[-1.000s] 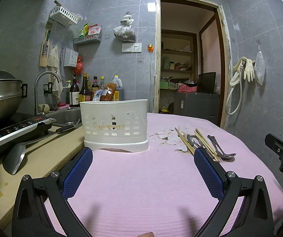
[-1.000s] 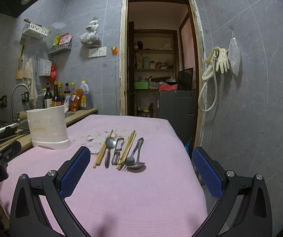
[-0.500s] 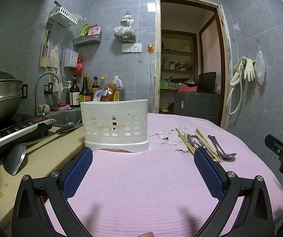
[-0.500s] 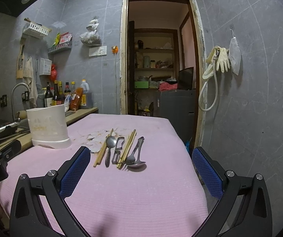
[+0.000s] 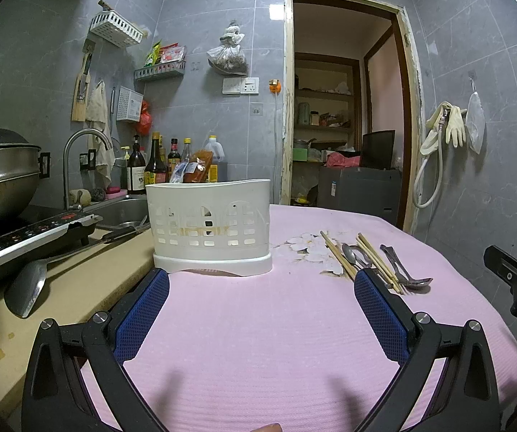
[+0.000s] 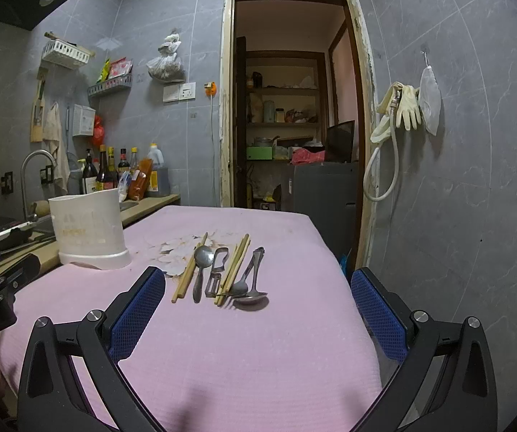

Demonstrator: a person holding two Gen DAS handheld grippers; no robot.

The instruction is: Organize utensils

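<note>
Jaws: left gripper (image 5: 261, 284) and right gripper (image 6: 258, 282) both gaped wide, empty.
Holder: white perforated plastic utensil caddy (image 5: 210, 225) stood upright.
Utensils: steel spoons (image 6: 200, 270) and wooden chopsticks (image 6: 235, 268) lay on the ribbed pink cloth (image 6: 244, 352).
Writing: none legible.

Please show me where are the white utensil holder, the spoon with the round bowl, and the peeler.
white utensil holder (image 5: 209, 228): left wrist view, middle of its perforated front wall.
round-bowl spoon (image 6: 203, 255): right wrist view, on its bowl.
peeler (image 6: 216, 274): right wrist view, middle of its metal frame.
</note>
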